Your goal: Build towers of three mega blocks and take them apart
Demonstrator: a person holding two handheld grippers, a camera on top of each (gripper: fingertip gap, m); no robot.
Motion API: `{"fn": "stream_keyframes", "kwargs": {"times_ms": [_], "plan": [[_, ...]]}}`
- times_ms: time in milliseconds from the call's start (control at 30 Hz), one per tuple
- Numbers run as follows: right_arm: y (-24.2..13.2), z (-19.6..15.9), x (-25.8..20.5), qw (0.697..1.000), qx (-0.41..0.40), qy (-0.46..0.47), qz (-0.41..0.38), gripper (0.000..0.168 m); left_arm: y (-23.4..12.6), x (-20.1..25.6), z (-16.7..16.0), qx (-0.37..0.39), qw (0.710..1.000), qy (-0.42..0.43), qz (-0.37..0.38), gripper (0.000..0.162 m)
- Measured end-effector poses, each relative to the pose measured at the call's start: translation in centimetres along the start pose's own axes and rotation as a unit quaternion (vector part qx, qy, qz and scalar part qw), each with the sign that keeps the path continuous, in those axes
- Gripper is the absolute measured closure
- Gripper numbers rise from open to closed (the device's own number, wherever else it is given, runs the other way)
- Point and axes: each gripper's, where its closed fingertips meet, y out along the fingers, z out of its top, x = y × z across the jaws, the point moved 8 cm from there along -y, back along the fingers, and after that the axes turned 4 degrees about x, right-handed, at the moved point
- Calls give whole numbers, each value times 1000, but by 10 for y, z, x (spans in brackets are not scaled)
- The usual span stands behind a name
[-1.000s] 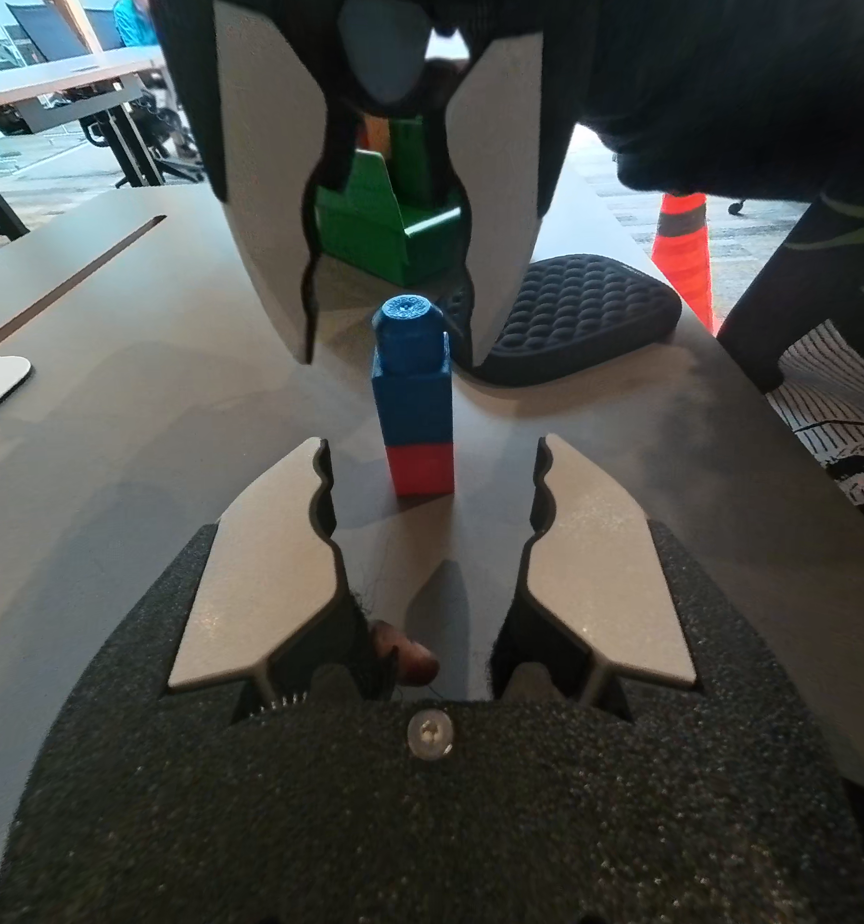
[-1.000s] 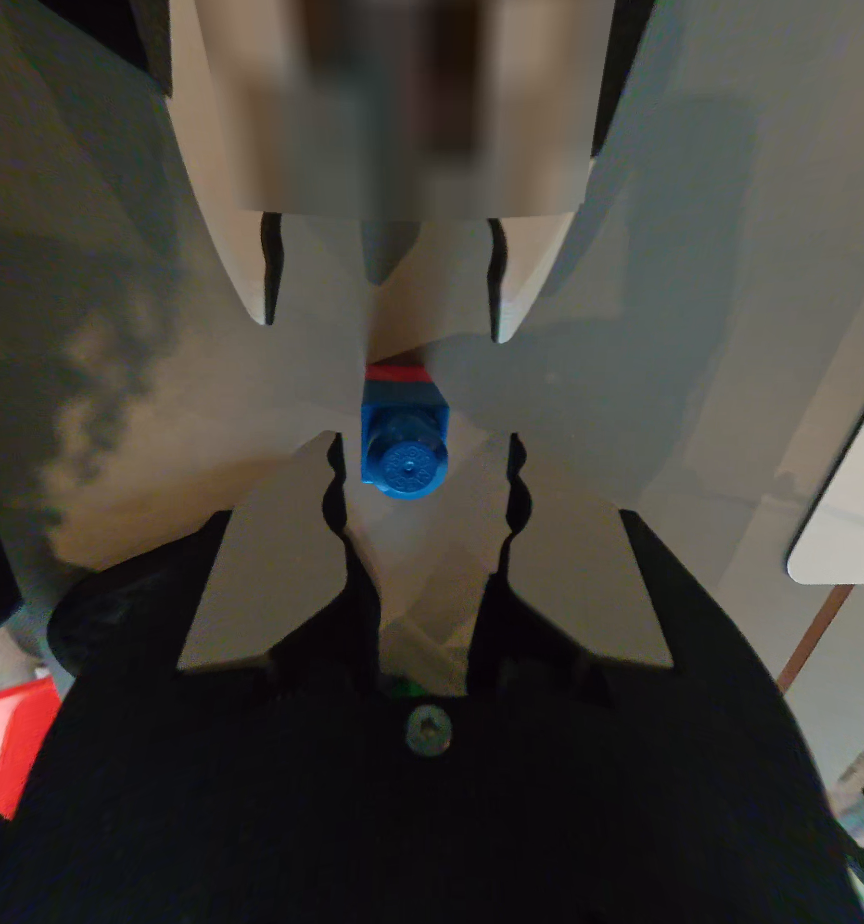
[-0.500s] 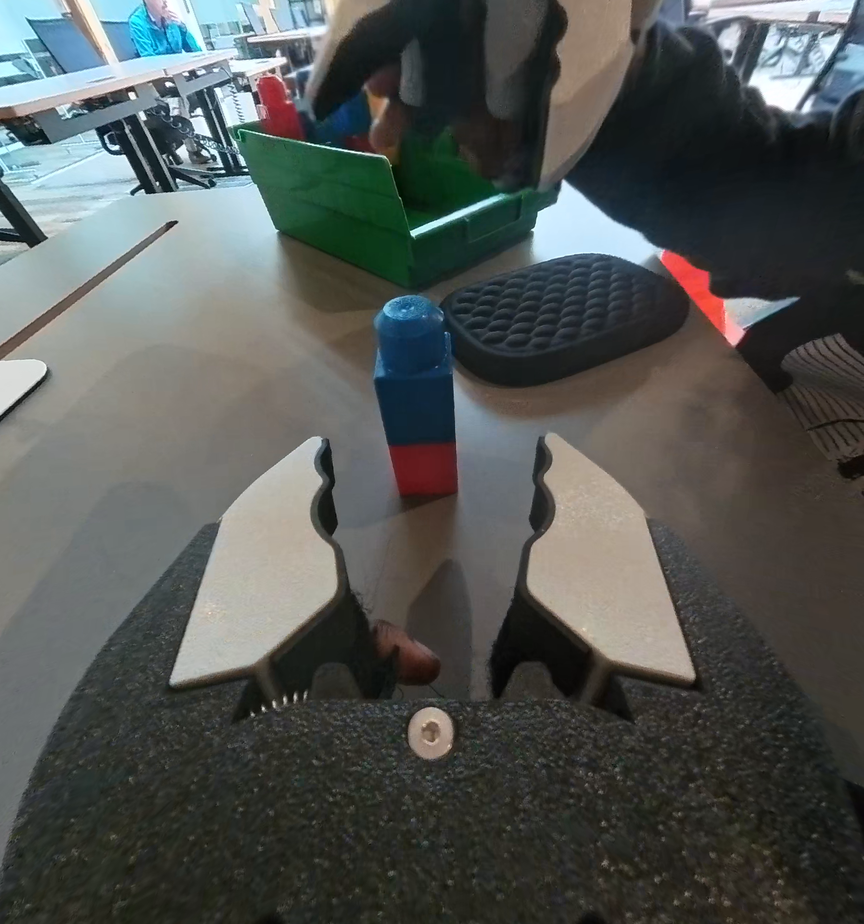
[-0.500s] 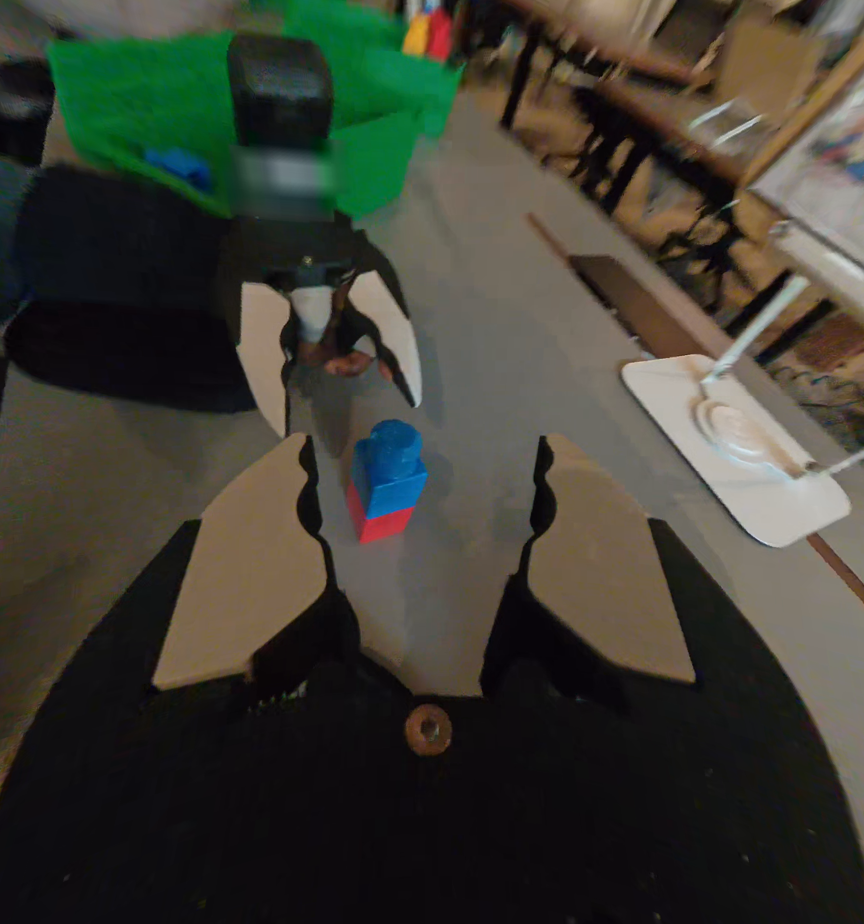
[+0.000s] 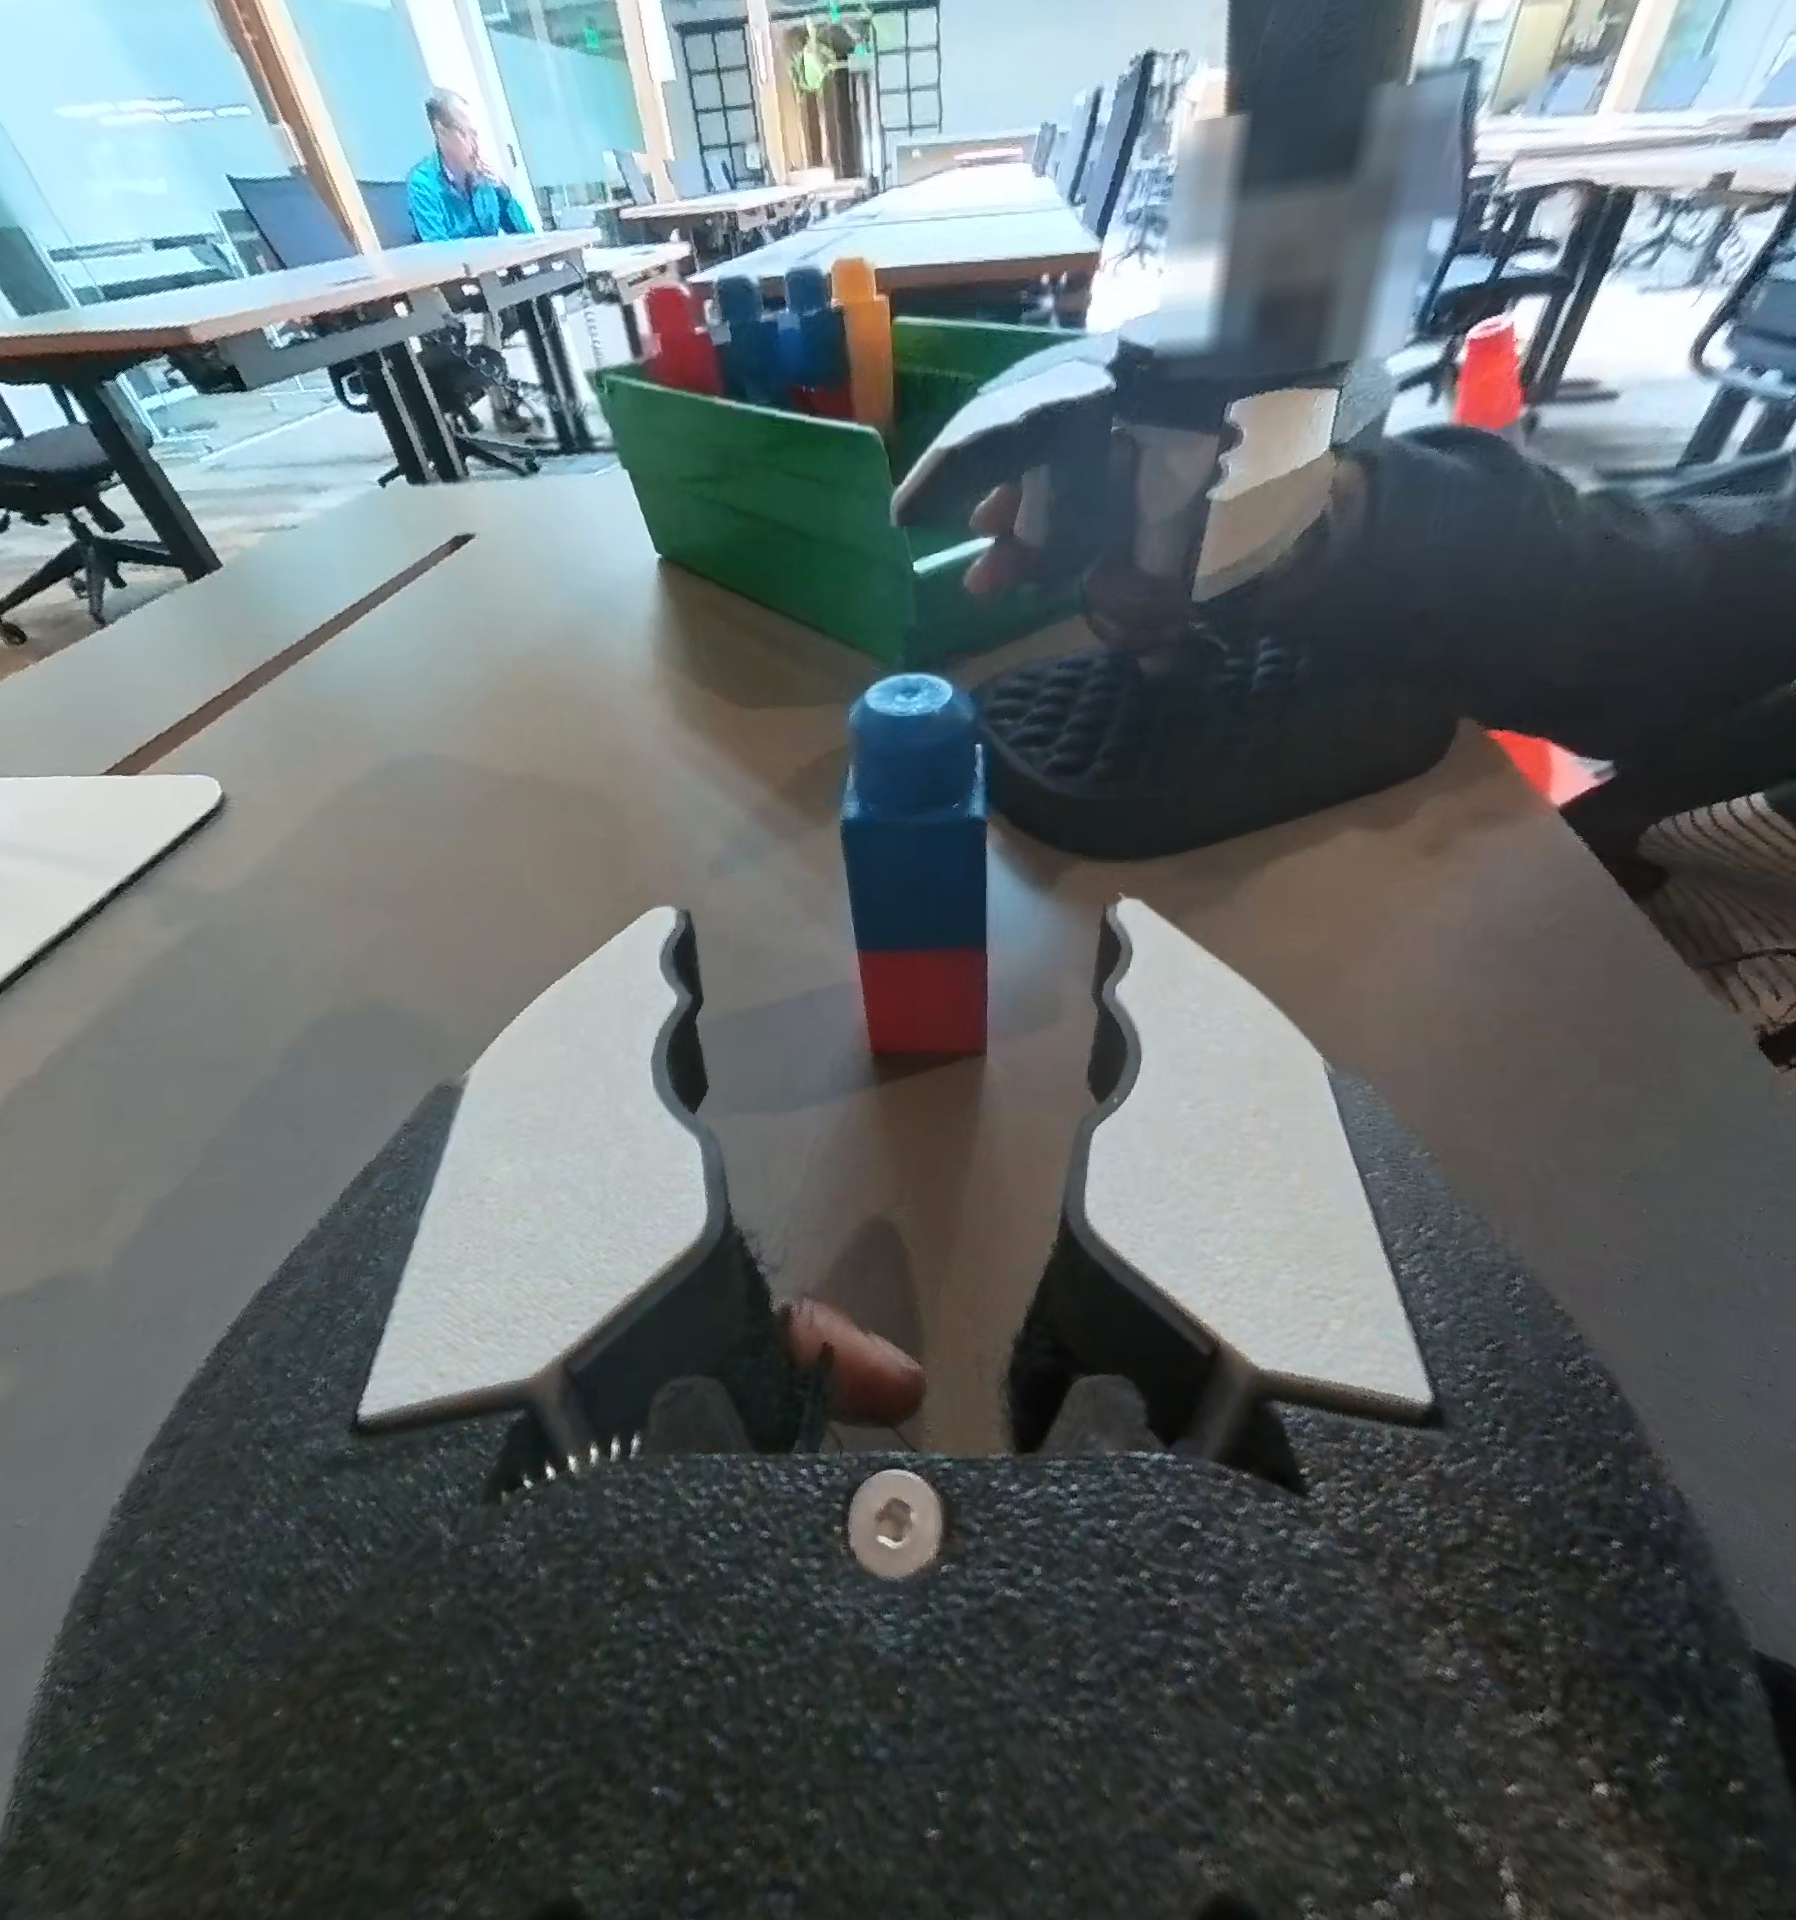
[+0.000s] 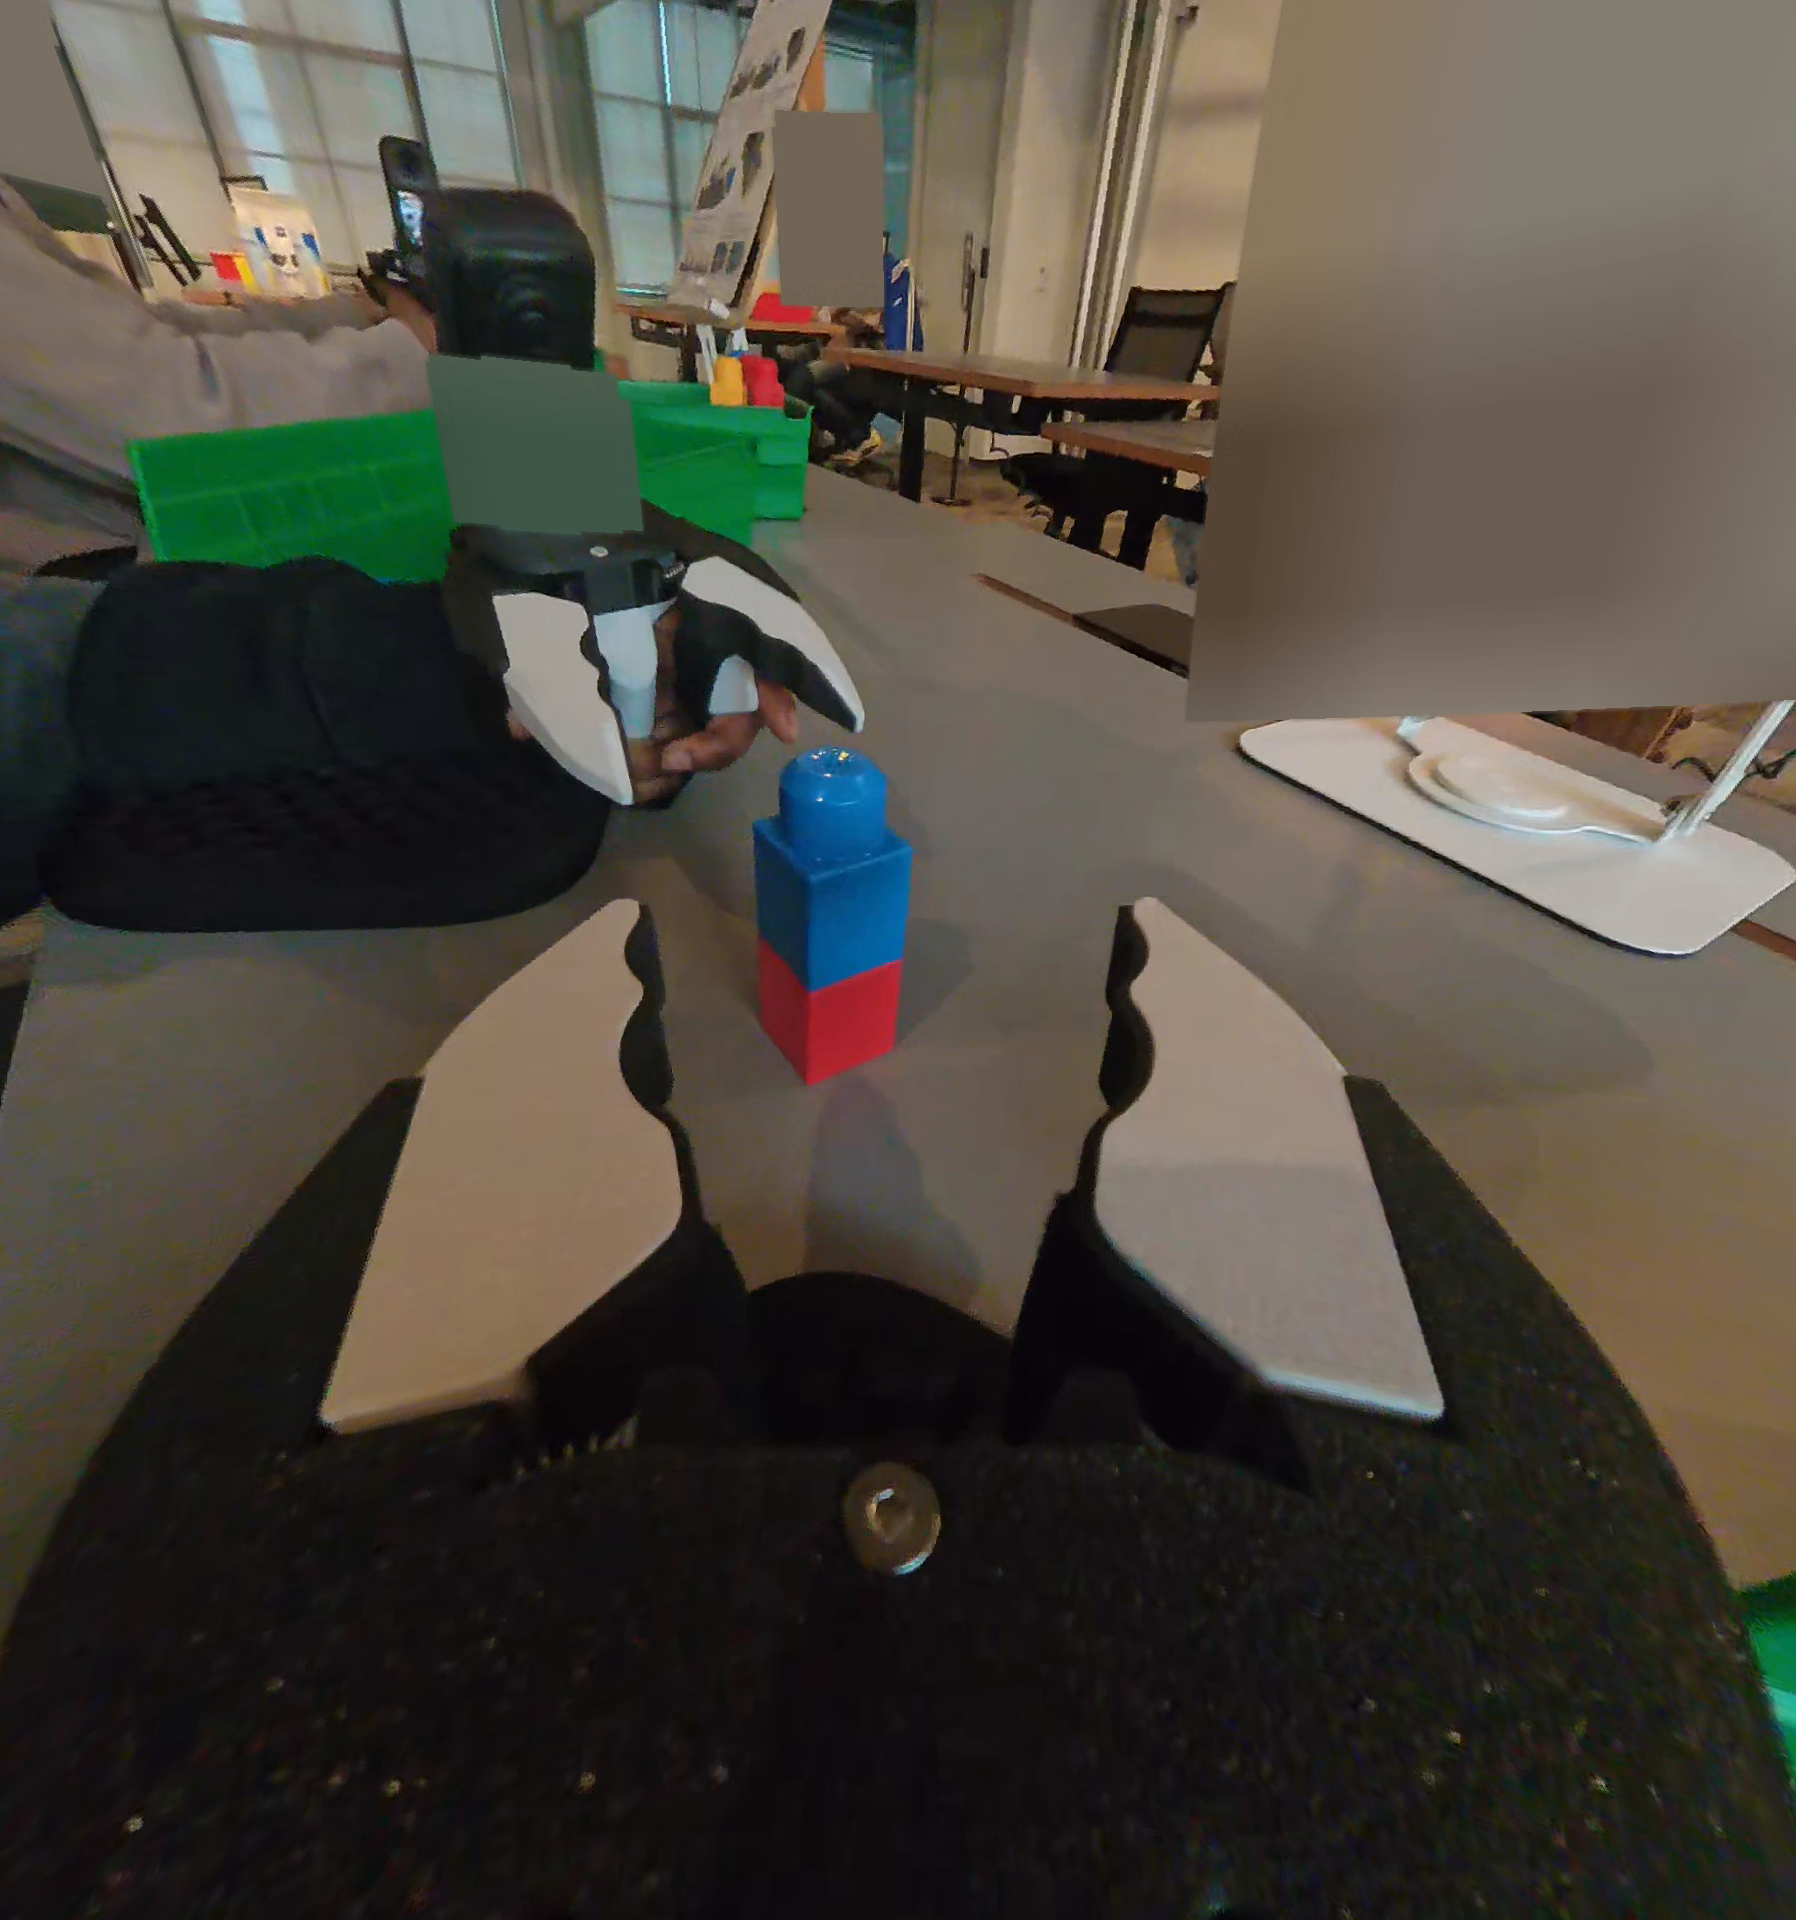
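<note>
Grey table (image 5: 374, 790) in an office of desks (image 5: 281, 301).

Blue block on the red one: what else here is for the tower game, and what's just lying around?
For the game:
blue block
red block
green bin of spare blocks
left hand-held gripper
right hand-held gripper

Lying about:
black pad
white stand base
orange cone

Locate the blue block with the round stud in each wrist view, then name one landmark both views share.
Left wrist view: blue block stands just above centre, stacked on the red block, beyond the open left gripper.
Right wrist view: blue block stands centre, slightly above the middle, on the red block.
Shared landmark: the green bin behind the stack.
</note>
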Motion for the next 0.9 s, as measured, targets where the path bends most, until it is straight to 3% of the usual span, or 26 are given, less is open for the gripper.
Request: {"fn": "stream_keyframes", "kwargs": {"times_ms": [200, 400, 500, 700, 800, 900], "plan": [[4, -3, -4, 1000, -23, -17, 11, 86, -25, 17, 37, -88, 994, 45, 40, 90], [5, -4, -7, 999, -32, -30, 11, 86, -116, 39, 87, -282, 947, 76, 137, 92], [5, -4, -8, 999, -31, -33, 13, 87, -175, 42, 97, -397, 896, 58, 192, 93], [6, -4, -9, 998, -36, -41, 16, 87, -275, 39, 53, -654, 711, -52, 253, 99], [6, -4, -10, 998, -36, -45, 17, 87, -297, 41, 18, -702, 665, -121, 226, 100], [6, -4, -10, 998, -36, -44, 18, 87, -307, 40, -3, -707, 653, -160, 216, 102]]}}
